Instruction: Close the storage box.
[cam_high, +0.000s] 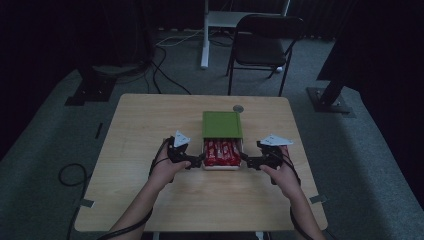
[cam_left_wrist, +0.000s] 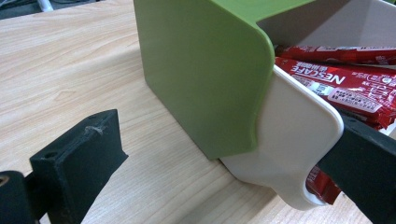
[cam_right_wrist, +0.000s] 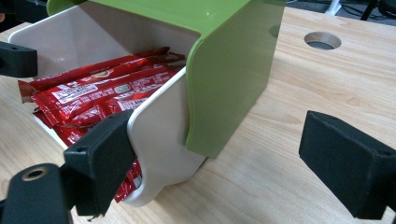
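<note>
A white tray (cam_high: 220, 168) of red Nescafe sachets (cam_high: 221, 152) sticks out toward me from under a green cover (cam_high: 222, 124) at mid-table. My left gripper (cam_high: 199, 160) is open at the tray's left front corner. In the left gripper view, the left gripper (cam_left_wrist: 224, 140) straddles the white tray (cam_left_wrist: 289, 140) wall below the green cover (cam_left_wrist: 196, 70), one jaw outside and one over the sachets (cam_left_wrist: 345, 84). My right gripper (cam_high: 246, 159) is open at the right front corner. The right gripper (cam_right_wrist: 224, 158) has one jaw inside the tray (cam_right_wrist: 159, 135) by the sachets (cam_right_wrist: 93, 98), the other outside beside the cover (cam_right_wrist: 233, 79).
The wooden table (cam_high: 150, 125) has a round cable hole (cam_high: 238, 108) just behind the green cover, also the hole (cam_right_wrist: 322, 40). A black chair (cam_high: 265, 42) and a white desk leg (cam_high: 205, 35) stand beyond the table. Cables lie on the floor at left.
</note>
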